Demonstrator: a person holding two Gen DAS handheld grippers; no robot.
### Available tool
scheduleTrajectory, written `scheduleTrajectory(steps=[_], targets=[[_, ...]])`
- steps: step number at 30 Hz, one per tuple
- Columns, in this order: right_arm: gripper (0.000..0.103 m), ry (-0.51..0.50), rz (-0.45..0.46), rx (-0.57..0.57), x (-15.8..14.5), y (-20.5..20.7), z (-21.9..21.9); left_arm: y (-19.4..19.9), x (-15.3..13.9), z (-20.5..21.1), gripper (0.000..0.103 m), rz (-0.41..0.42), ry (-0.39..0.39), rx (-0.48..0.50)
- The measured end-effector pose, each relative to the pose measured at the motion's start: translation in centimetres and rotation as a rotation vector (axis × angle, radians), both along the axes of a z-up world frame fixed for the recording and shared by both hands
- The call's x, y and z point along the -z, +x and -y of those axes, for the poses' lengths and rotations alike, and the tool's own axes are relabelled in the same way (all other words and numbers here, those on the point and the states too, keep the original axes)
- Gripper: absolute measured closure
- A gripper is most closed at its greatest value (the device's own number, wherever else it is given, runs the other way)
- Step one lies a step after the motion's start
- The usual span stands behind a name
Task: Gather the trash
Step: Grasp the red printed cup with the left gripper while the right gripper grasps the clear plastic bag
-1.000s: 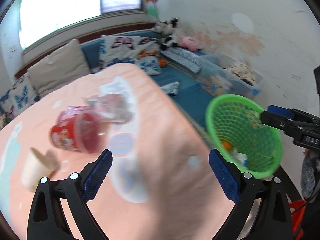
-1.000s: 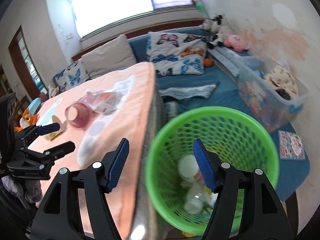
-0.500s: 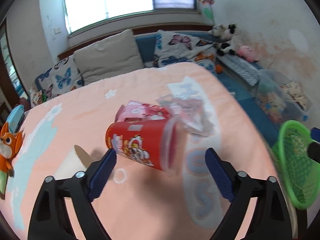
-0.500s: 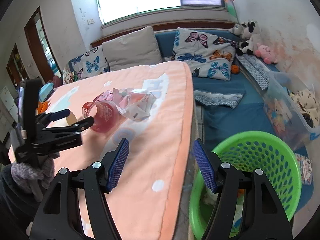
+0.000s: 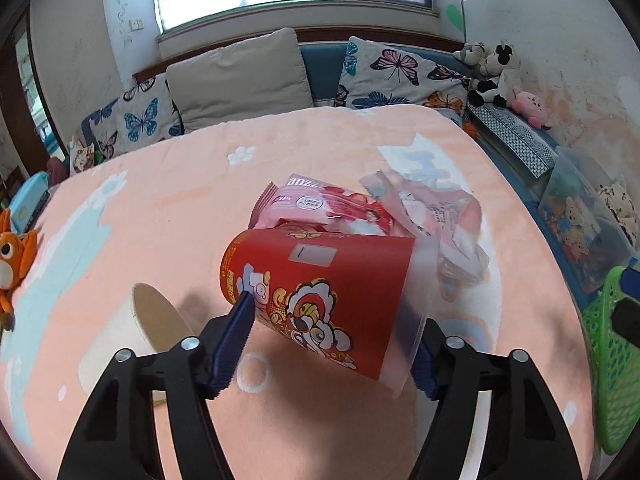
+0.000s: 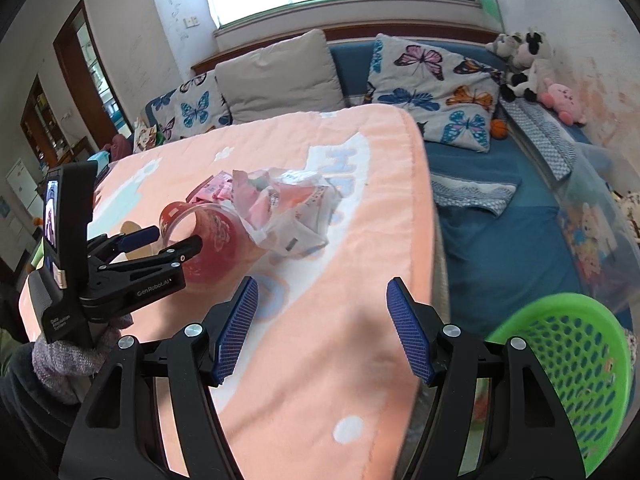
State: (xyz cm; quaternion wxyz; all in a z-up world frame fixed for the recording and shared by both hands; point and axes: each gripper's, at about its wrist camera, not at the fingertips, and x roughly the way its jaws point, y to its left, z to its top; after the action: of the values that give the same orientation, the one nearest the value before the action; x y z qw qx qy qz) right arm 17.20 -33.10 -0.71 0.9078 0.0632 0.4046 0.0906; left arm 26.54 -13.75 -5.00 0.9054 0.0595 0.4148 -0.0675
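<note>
A red printed cup (image 5: 320,292) with a clear rim lies on its side on the peach blanket (image 5: 168,208). My left gripper (image 5: 334,320) straddles it and its jaws are closing, one pad by the base and one by the rim; I see no firm press. The right wrist view shows the left gripper (image 6: 170,240) at the cup (image 6: 204,248) mouth. Behind the cup lie a pink snack wrapper (image 5: 320,204) and crumpled clear wrappers (image 5: 440,216). A paper cup (image 5: 132,332) lies at its left. My right gripper (image 6: 322,292) hangs open and holds nothing above the blanket's edge.
A green mesh basket (image 6: 560,360) stands on the floor right of the bed. A clear storage box (image 6: 592,216) of toys sits beyond it. An orange plush toy (image 5: 12,264) lies at the blanket's left edge. Butterfly cushions (image 6: 432,92) line the sofa behind. A gloved hand (image 6: 72,356) holds the left gripper.
The left gripper swung from beside the basket to the red cup, came closer and narrowed its jaws around it. The right gripper moved from above the basket to over the blanket's edge.
</note>
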Motion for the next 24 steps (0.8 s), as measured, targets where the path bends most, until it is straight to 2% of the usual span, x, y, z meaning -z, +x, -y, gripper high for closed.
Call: scheduleTrajectory(steps=[5,12,18,24], targets=[[0.036,-0.006,-0.023,-0.031,1.1,1.9,-1.1,0.1,-0.2,-0.9,0.047,0.009,-0.012,-0.004],[0.035,0.004,-0.057,-0.072,2.9,4.8,-2.7,0.0,-0.9,-2.8,0.071,0.036,-0.018,-0.023],[0.034,-0.001,-0.077,-0.102,4.6,7.2,-4.5,0.0,-1.6,-4.7,0.089,0.038,-0.077,-0.038],[0.034,-0.001,-0.087,-0.101,5.7,9.4,-5.6,0.0,-1.8,-6.1,0.093,0.029,-0.119,-0.044]])
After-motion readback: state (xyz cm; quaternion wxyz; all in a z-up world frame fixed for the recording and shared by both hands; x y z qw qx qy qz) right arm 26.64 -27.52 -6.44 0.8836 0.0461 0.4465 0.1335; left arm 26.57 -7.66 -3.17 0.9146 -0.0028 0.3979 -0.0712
